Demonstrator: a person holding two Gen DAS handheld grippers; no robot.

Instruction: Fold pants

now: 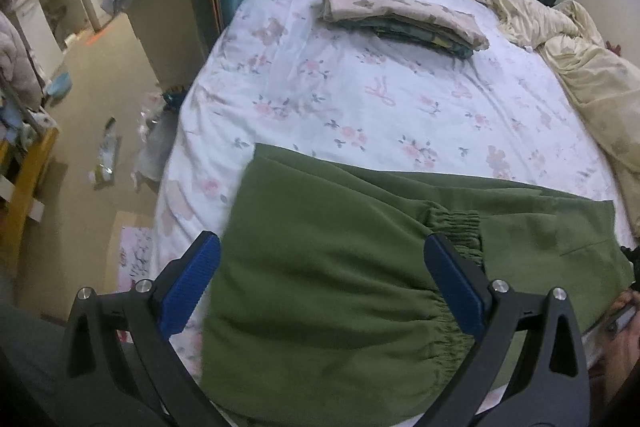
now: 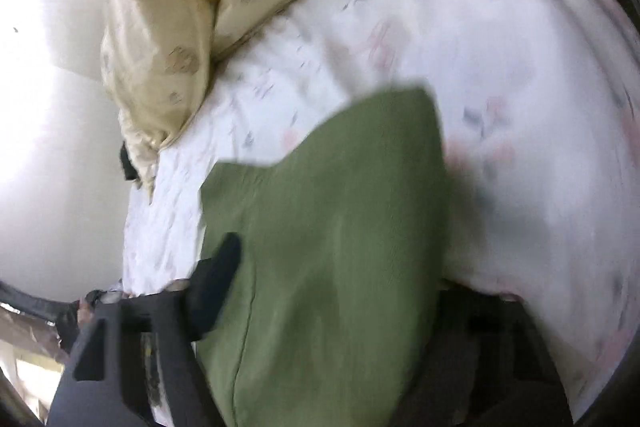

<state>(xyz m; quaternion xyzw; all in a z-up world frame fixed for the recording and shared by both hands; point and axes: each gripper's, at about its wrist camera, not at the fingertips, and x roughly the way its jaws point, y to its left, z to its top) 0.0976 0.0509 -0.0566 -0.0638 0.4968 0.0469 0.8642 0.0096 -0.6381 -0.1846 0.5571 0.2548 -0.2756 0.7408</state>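
Observation:
Green pants (image 1: 328,259) lie across the near part of the bed, with the gathered elastic waistband (image 1: 456,223) toward the right. My left gripper (image 1: 320,259) is open, its blue-padded fingers (image 1: 188,283) spread wide over the pants' folded left part, not closed on the cloth. In the blurred right wrist view a green pant part (image 2: 332,247) fills the space between my right gripper's fingers (image 2: 218,279). The right finger is hidden under the cloth, so I cannot tell whether that gripper (image 2: 332,307) grips it.
The bed has a white floral sheet (image 1: 360,95). A stack of folded clothes (image 1: 404,19) sits at the far middle. A crumpled cream blanket (image 1: 568,43) lies along the right side by the wall, also in the right wrist view (image 2: 192,7). The floor (image 1: 100,131) lies left.

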